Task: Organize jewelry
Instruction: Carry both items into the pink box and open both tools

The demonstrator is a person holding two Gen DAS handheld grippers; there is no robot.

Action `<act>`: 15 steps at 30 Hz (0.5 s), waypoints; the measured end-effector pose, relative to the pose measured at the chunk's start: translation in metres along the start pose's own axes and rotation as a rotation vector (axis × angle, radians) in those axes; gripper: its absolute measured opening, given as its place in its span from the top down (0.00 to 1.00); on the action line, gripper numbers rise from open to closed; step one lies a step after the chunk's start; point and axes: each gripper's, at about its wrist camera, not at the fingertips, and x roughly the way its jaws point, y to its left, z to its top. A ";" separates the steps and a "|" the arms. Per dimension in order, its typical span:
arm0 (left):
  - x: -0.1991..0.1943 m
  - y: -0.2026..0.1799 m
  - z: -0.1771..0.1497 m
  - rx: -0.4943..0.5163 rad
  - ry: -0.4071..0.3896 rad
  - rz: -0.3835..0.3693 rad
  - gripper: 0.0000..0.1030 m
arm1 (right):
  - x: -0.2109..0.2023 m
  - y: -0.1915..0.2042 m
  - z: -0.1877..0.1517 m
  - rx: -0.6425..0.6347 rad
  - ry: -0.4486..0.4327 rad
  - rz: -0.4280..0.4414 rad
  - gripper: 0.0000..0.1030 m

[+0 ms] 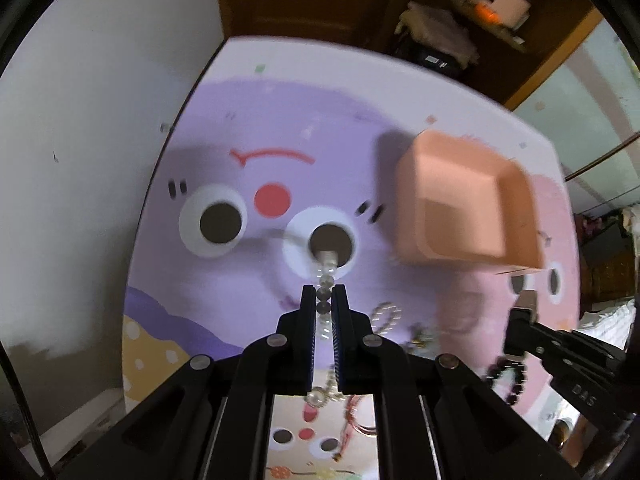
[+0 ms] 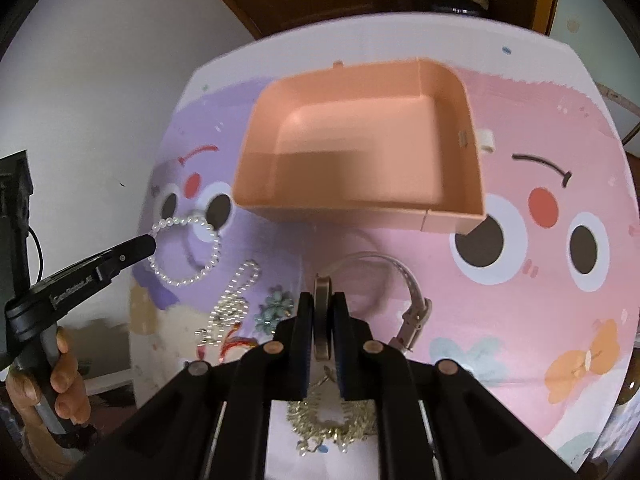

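Right jaws clamp the watch [image 2: 322,316]; left jaws pinch the pearl bracelet [image 2: 188,252]. The tray [image 2: 460,212] lies ahead, nearer the right gripper [image 2: 322,308].

"DAS" on right hand-held gripper [image 1: 527,300]

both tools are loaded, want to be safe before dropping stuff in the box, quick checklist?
1. Left tool shut on pearl bracelet: ok.
2. Right tool shut on watch, gripped at its case: ok.
3. Pink box open, nothing lying in it: ok.
4. Watch strap clear of the other jewelry: cannot tell.
5. Bracelet loop hangs free, not snagged: ok.
6. Pearl necklace and brooch yet to go in: not ok.
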 end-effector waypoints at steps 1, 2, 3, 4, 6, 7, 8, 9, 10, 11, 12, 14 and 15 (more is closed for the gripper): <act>-0.010 -0.006 0.002 0.011 -0.018 -0.007 0.95 | -0.005 0.003 -0.002 -0.004 -0.009 0.006 0.91; -0.022 -0.005 0.000 0.020 -0.032 -0.014 0.95 | -0.012 0.004 -0.003 -0.007 -0.021 0.015 0.91; -0.034 -0.016 0.000 0.029 -0.048 -0.024 0.95 | -0.019 0.006 -0.004 -0.010 -0.033 0.022 0.91; -0.052 -0.032 -0.015 0.039 -0.065 -0.034 0.95 | -0.025 0.009 -0.003 -0.012 -0.044 0.027 0.91; -0.075 -0.050 -0.015 0.061 -0.099 -0.058 0.95 | -0.038 0.010 0.004 -0.015 -0.070 0.046 0.91; -0.083 -0.059 -0.013 0.070 -0.112 -0.073 0.95 | -0.043 0.011 0.007 -0.016 -0.081 0.053 0.91; -0.094 -0.066 -0.015 0.078 -0.126 -0.083 0.95 | -0.047 0.010 0.011 -0.014 -0.094 0.068 0.91; -0.099 -0.074 -0.011 0.087 -0.142 -0.091 0.95 | -0.050 0.009 0.016 -0.007 -0.106 0.087 0.91; -0.102 -0.082 -0.007 0.097 -0.159 -0.097 0.95 | -0.052 0.007 0.020 0.000 -0.117 0.103 0.91; -0.103 -0.089 -0.005 0.104 -0.169 -0.099 0.95 | -0.053 0.004 0.025 0.008 -0.131 0.119 0.91; -0.101 -0.096 -0.002 0.110 -0.174 -0.101 0.95 | -0.053 0.000 0.030 0.019 -0.147 0.135 0.91; -0.090 -0.111 0.006 0.119 -0.171 -0.097 0.95 | -0.049 -0.007 0.039 0.041 -0.176 0.176 0.91; -0.084 -0.115 0.010 0.124 -0.169 -0.091 0.95 | -0.041 -0.009 0.044 0.057 -0.186 0.191 0.91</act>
